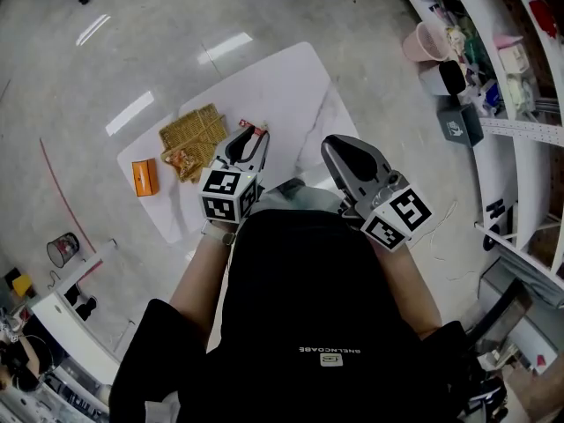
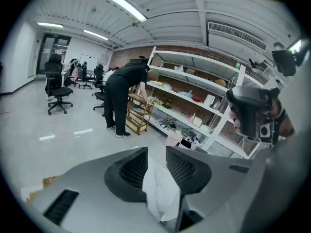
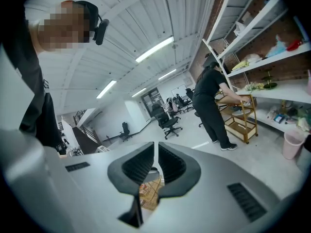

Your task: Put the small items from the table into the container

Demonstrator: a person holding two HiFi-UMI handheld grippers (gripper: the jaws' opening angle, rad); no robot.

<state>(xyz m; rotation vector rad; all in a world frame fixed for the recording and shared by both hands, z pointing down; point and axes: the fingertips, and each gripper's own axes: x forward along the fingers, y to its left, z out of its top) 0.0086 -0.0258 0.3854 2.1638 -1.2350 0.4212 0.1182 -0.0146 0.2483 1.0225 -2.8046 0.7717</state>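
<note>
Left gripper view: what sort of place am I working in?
Probably an open-plan office or lab workspace: rolling office chairs on a wide polished floor, long white shelving stocked with supplies against a brick wall, and ceiling strip lights.

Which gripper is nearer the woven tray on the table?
Left. The left gripper, jaws opening with nothing between them, hangs just right of the woven tray; the right gripper is much farther right in the head view.

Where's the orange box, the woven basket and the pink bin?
orange box (image 1: 144,177), head view, middle of its top.
woven basket (image 1: 198,123), head view, bare part of its weave.
pink bin (image 1: 412,48), head view, its side wall.
</note>
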